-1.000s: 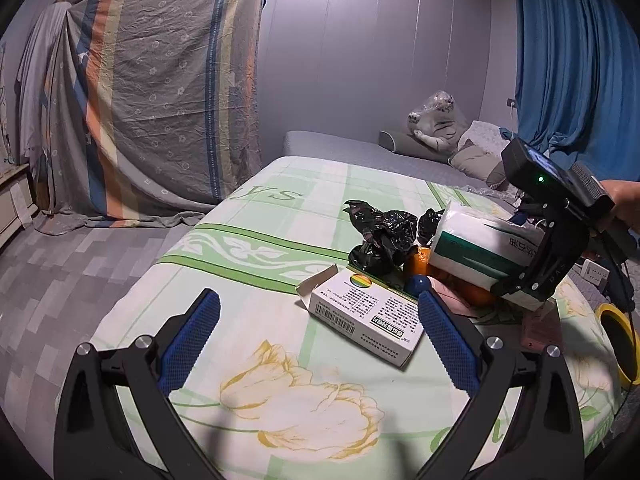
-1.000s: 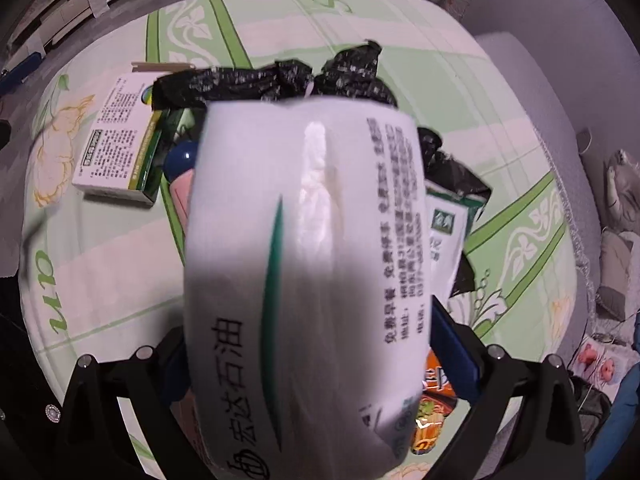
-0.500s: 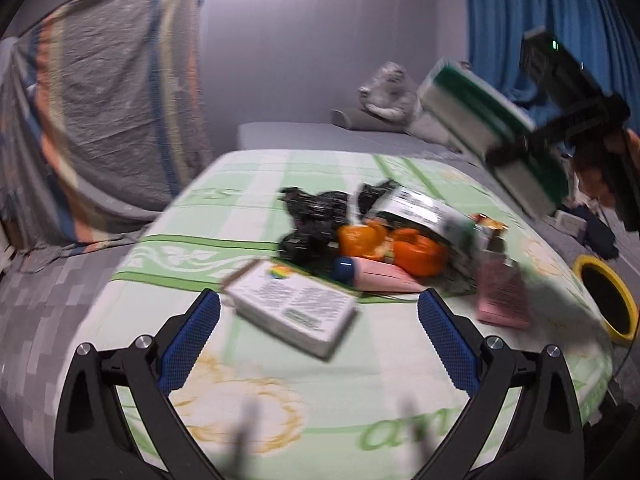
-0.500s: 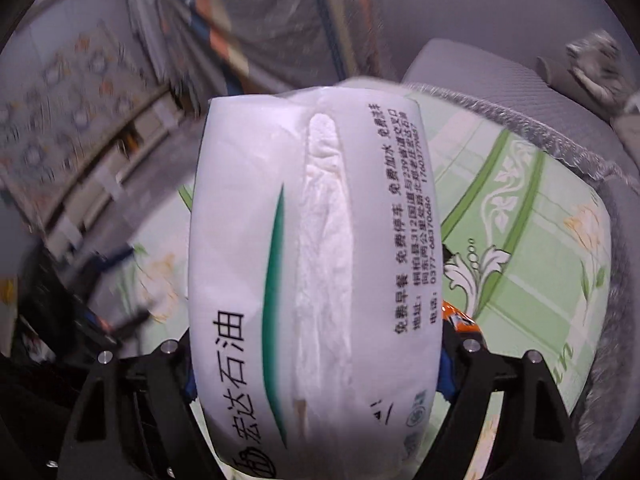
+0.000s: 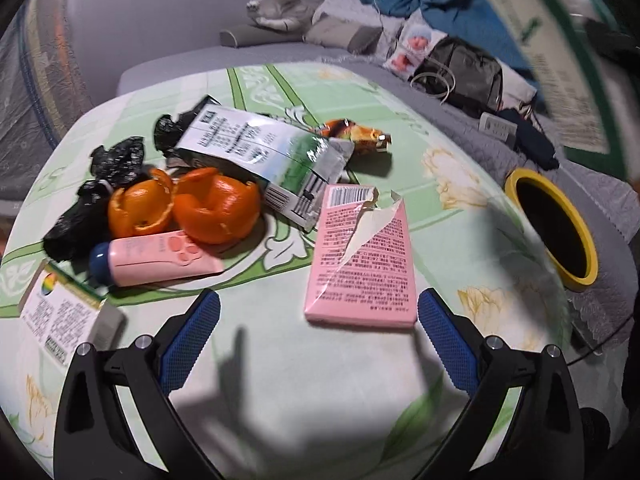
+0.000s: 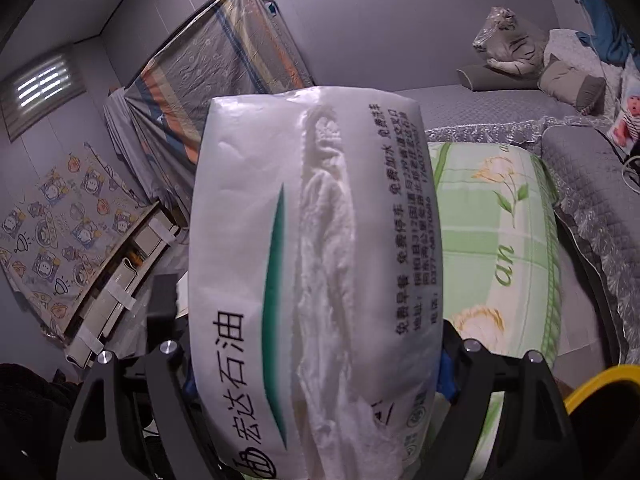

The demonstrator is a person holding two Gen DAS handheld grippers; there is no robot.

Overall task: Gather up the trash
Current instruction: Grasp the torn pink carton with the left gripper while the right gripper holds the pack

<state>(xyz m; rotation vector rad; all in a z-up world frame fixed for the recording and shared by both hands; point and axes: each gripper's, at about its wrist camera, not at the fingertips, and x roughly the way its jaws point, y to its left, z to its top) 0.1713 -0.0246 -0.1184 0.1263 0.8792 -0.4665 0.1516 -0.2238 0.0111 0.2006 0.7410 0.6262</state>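
Pink torn box (image 5: 362, 258), orange peels (image 5: 184, 204), yellow-rimmed bin (image 5: 554, 220), green-floral tablecloth (image 5: 460, 168), white-and-green tissue pack (image 6: 316, 260).

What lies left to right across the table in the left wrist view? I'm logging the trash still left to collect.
White medicine box → pink tube → orange peels → torn pink box → yellow-rimmed bin.

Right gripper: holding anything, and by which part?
Yes: the right gripper clamps the tissue pack across its two long sides, near the lower end.
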